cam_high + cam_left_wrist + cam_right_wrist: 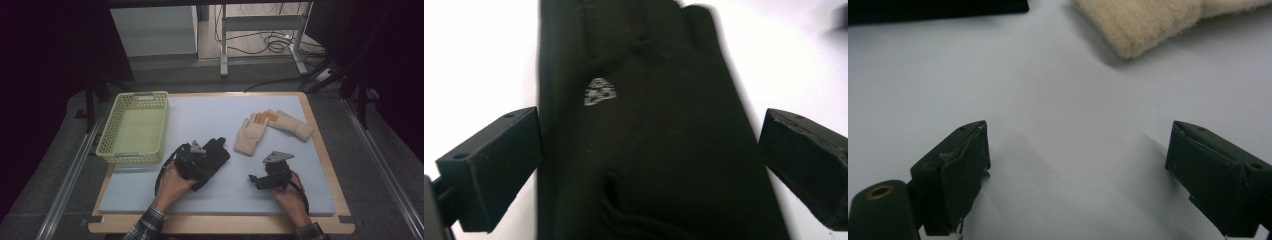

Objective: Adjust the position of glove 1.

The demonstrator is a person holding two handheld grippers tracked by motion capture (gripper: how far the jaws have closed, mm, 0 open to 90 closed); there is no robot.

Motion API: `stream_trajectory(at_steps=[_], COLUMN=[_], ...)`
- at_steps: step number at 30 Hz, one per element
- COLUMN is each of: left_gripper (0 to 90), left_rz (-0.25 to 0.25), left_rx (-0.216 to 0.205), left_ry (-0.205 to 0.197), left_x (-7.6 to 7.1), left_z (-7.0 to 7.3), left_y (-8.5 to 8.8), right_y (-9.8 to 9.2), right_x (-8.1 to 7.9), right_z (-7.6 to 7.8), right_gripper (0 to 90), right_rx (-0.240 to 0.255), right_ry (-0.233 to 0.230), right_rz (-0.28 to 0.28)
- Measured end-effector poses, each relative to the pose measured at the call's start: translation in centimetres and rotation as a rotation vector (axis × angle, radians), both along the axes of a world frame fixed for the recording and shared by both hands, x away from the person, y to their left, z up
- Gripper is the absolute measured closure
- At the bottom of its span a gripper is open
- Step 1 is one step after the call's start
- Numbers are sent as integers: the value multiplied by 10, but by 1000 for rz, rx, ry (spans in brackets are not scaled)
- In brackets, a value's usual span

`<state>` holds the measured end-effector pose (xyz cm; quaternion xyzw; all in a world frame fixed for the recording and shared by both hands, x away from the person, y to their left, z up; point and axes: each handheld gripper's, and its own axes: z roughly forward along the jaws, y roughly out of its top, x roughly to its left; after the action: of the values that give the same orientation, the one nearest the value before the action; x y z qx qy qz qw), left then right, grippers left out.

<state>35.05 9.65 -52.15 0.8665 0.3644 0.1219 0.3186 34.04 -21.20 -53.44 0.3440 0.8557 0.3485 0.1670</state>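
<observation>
A flat black fabric glove with a small grey logo (644, 130) is seen lower centre of the high view, on the pale blue foam mat (210, 117). The left gripper (202, 161) is held over it, jaws spread wide on either side of the glove; in the left gripper view nothing is gripped. The right gripper (256, 181) is placed lower right, jaws wide apart over bare mat, nothing held. Two cream fleece gloves with orange fingertips (270, 127) are laid upper right of centre, well apart from the black glove. A pale yellow perforated plastic basket (137, 100) is seen at upper left, just beside the black glove's side of the mat.
</observation>
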Motion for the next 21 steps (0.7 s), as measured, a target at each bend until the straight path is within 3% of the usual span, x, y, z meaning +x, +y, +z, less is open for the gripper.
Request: stream_trajectory(at_steps=[3, 7, 11, 12, 14, 21], left_gripper=[0, 0, 0, 0, 0, 42], left_rz=[8, 10, -8, -12, -14, 5], left_rx=[2, -4, -45, -7, 18, 21], left_ry=[6, 55, 64, 45, 32, 46], left_x=[5, 12, 8, 3, 1, 3], left_z=[-4, -14, -16, -17, -17, -14], left_y=[3, 7, 5, -2, -6, -5], right_y=[0, 0, 0, 0, 0, 0], right_x=[0, 0, 0, 0, 0, 0], right_z=[0, 0, 0, 0, 0, 0], right_gripper=[103, 103, 103, 102, 103, 102], right_rx=[0, 0, 0, 0, 0, -1], right_ry=[0, 0, -1, 0, 0, -1], right_rz=[0, -1, 0, 0, -1, 0])
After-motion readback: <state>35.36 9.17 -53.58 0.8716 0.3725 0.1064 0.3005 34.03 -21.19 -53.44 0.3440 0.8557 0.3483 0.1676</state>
